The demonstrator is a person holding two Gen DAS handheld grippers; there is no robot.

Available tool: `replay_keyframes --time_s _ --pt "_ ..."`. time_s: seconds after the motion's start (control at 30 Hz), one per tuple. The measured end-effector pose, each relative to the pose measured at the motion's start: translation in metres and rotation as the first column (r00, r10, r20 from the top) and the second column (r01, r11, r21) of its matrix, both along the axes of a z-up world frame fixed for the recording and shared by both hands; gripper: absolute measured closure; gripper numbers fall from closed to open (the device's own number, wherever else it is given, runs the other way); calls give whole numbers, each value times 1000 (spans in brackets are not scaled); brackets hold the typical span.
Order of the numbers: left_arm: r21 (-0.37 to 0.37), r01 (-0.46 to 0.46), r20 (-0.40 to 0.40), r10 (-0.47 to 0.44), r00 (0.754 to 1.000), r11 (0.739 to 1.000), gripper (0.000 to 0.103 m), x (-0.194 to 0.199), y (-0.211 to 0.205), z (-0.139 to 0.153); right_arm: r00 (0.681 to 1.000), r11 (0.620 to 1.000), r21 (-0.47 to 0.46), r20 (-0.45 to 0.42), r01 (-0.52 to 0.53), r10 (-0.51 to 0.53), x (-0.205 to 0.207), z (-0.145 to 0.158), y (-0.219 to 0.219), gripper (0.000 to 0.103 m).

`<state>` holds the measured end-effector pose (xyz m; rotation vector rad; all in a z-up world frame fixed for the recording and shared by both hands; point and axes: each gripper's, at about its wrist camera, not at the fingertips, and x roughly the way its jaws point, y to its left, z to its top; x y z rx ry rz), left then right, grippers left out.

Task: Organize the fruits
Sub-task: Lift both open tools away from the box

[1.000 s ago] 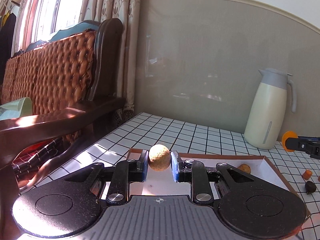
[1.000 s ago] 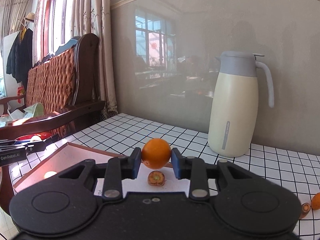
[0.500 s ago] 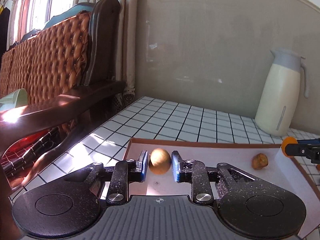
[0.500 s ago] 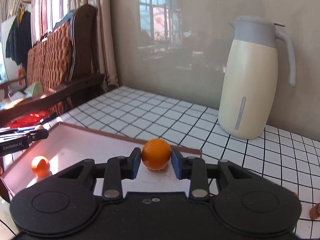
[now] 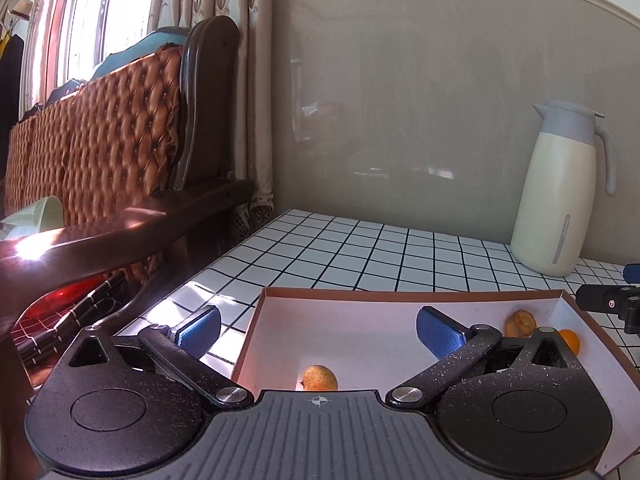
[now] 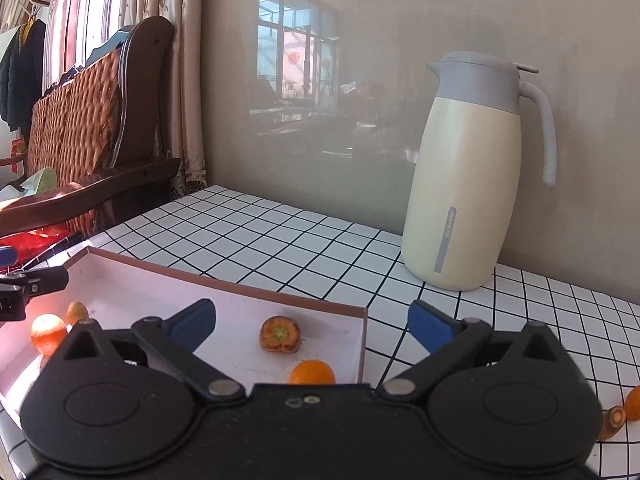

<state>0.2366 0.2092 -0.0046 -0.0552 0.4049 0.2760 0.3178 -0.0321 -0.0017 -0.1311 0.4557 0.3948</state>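
- I judge this the release step: both fruits lie in the tray (image 5: 588,324), so next I need to lift clear and go for the pieces at the lower right of the right view.
- Left gripper (image 5: 318,330): jaws opening, spread wide, nothing between the pads; the brown fruit (image 5: 319,377) sits on the tray floor at lower centre, just below the jaws.
- Right gripper (image 6: 312,326): jaws opening, also wide and empty; the orange (image 6: 312,372) rests at lower centre, by the tray's right wall.
- A halved fruit (image 6: 280,334) lies just above the orange.
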Motion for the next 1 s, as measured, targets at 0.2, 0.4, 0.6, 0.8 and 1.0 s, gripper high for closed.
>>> replay_keyframes --time_s 0.2,0.4,0.6,0.8,1.0 --pt "-12 1 -12 -1 1000 1000 0 -1 -1 -1 1000 1000 4 -1 9 -9 -1 0 -5 6" --pt "-30 21 -6 -21 1000 999 0 -11 -14 5 999 1000 -20 44 25 -24 -14 5 -12 6" --pt "-23 33 -13 -33 999 999 0 -14 -29 5 990 996 -49 122 79 -73 -27 11 -22 6" --pt "0 -1 -19 1 1000 1000 0 -16 -38 8 977 992 -43 185 121 -111 -34 15 -32 6" --pt "78 -42 -3 42 999 996 0 -22 -50 12 980 994 1 165 113 -111 -39 20 -40 6"
